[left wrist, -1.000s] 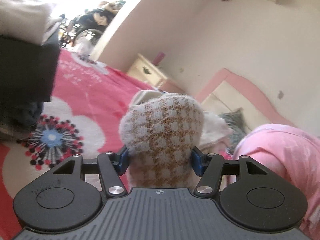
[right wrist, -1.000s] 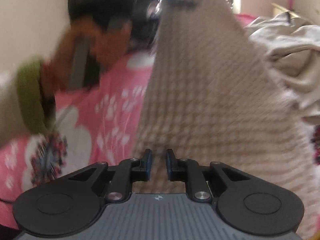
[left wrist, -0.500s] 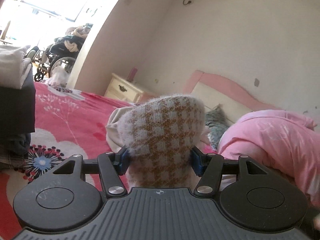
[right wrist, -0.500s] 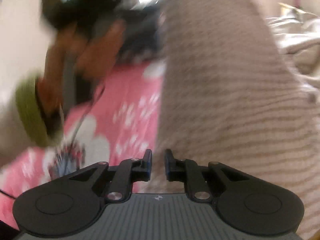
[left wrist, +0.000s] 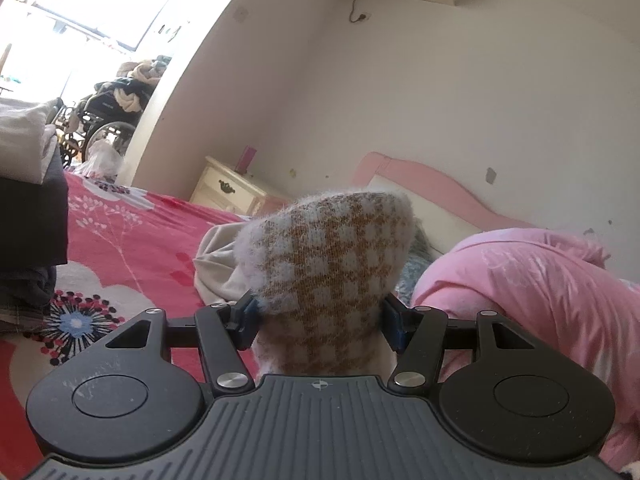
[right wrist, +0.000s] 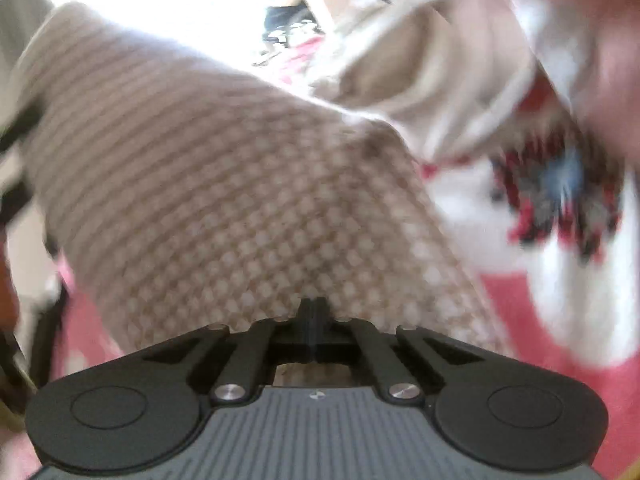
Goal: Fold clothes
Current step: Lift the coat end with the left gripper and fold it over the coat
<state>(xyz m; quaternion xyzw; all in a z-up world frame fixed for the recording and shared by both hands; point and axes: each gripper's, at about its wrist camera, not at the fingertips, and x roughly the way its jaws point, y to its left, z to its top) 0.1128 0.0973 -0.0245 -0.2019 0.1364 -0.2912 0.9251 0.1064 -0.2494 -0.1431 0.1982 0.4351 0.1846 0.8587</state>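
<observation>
Right-wrist view was motion-blurred: the fuzzy tan-and-white checked knit garment [right wrist: 224,184] hid whatever lay beneath it. Whether the closed right tongs [right wrist: 315,312] pinched its fabric could not be told.

1. Daylight floods in from the window [left wrist: 100,0] at the upper left of the left wrist view, where it is blown out to white.
2. The wall [left wrist: 440,100] there is evenly and softly lit, with no hard shadows.
3. That view is sharp; the houndstooth knit [left wrist: 328,268] shows its fuzz clearly.
4. Fisheye bending curves the wall corner and darkens the frame corners.
5. The right wrist view is heavily smeared by motion blur: the floral bedspread [right wrist: 560,200] streaks.
6. Its upper middle is overexposed glare.
7. Only the gripper body stays crisp there.
</observation>
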